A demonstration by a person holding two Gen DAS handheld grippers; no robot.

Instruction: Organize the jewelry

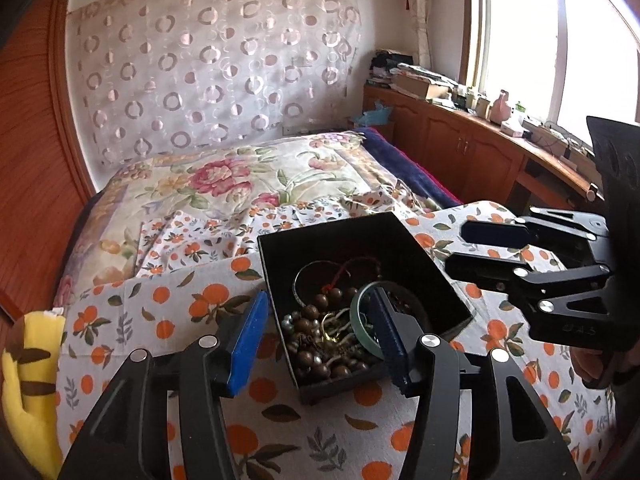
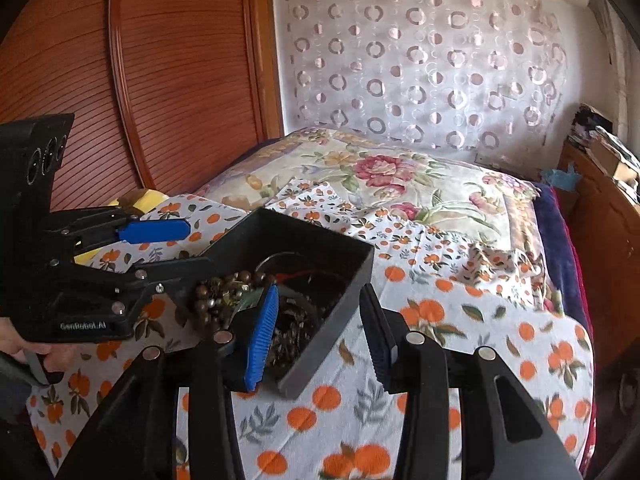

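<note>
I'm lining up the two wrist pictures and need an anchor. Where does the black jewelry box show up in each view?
Left wrist view: the black jewelry box sits centre, slightly low, between the left tool's blue pads.
Right wrist view: the box lies left of centre, its near wall between the right tool's pads.
Shared landmark: the orange-print cloth under the box.

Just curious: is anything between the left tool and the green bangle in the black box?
No lid. The left tool straddles the black box wall: one finger sits inside beside the green bangle, the other outside.
</note>
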